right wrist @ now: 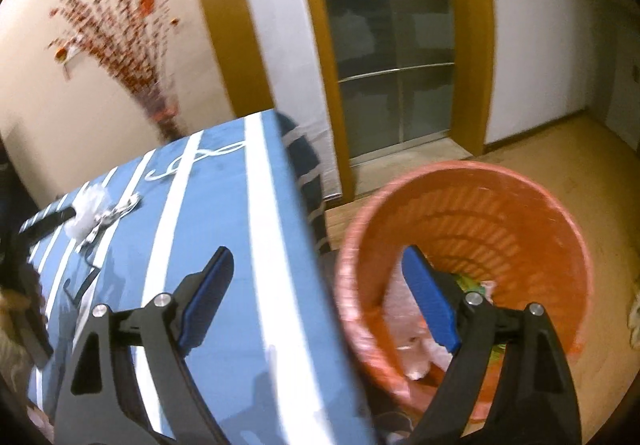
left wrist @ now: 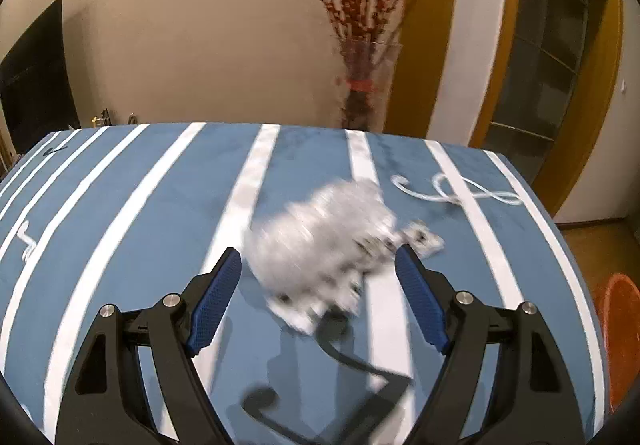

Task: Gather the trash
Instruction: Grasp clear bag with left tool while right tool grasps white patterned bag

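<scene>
A crumpled white plastic wad (left wrist: pixel 320 237) lies blurred on the blue, white-striped tablecloth (left wrist: pixel 140 225), with a small printed wrapper (left wrist: pixel 422 241) at its right side. My left gripper (left wrist: pixel 317 249) is open, its blue pads on either side of the wad's near part and not pressing it. In the right wrist view the same wad (right wrist: pixel 90 211) sits at the far left. My right gripper (right wrist: pixel 317 250) is open and empty, straddling the table's right edge, one finger over the cloth and the other over the orange slatted basket (right wrist: pixel 520 205), which holds some trash at its bottom.
A white cord (left wrist: pixel 452 191) loops on the cloth beyond the wad. A thin black bent strip (left wrist: pixel 360 365) lies just in front of it. A glass vase of red branches (left wrist: pixel 362 85) stands behind the table. The basket's rim (left wrist: pixel 622 325) shows on the wooden floor at right.
</scene>
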A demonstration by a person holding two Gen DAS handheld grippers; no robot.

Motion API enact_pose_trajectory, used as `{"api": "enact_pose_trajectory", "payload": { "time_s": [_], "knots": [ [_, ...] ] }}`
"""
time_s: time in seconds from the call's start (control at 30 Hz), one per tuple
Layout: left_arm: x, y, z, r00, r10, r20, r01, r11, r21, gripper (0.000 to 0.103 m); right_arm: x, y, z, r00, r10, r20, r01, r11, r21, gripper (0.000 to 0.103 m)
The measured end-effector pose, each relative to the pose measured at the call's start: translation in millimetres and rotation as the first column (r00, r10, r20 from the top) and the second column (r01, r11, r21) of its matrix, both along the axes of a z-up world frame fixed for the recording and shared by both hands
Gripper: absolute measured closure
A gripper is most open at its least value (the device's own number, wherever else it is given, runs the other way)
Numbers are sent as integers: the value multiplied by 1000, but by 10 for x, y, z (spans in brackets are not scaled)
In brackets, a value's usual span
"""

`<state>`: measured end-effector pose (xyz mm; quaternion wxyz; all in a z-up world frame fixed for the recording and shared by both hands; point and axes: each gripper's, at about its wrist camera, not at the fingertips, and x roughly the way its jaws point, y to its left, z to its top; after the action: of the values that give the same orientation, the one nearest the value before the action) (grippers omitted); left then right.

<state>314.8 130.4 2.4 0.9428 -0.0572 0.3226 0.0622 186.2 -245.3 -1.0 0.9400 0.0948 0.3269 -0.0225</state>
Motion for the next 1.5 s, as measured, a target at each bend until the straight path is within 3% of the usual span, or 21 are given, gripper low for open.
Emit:
{"api": "enact_pose_trajectory", "payload": {
  "time_s": [0.2,0.3,0.47,0.57,0.83,1.0,1.17,1.27,1.4,1.5],
  "knots": [
    [324,93,-124,997,-44,-66,46,998,34,25,179,342,-44,998,60,-23,-61,998,-20,19],
    [350,165,-220,993,-53,-105,53,999,-1,27,243,478,-62,996,87,-33,-88,995,-37,19],
    [340,226,-323,987,-87,-133,79,995,-62,60,307,632,-75,991,124,-44,-126,991,-48,19],
    [297,255,-314,988,-91,-123,83,994,-64,69,353,758,-64,987,154,-43,-156,986,-53,19],
    [-32,638,-127,999,-13,-52,9,997,-78,70,620,1291,43,965,262,-18,-262,964,-47,19],
    [-302,1035,-67,997,74,-30,-76,993,-86,70,1046,1896,61,933,359,-27,-358,933,23,20],
    [-452,1338,-80,990,139,-30,-141,987,-80,70,1469,2519,-34,912,402,-85,-395,914,92,43],
    [-534,1475,-96,986,163,-29,-165,982,-91,70,1681,2817,-156,914,382,-138,-367,923,118,46],
    [-570,1567,-122,984,177,-33,-180,979,-99,70,1816,3067,-286,919,349,-184,-337,937,96,46],
    [-585,1573,-157,984,174,-41,-178,978,-110,70,1819,3115,-329,925,328,-193,-329,944,25,59]
  ]
}}
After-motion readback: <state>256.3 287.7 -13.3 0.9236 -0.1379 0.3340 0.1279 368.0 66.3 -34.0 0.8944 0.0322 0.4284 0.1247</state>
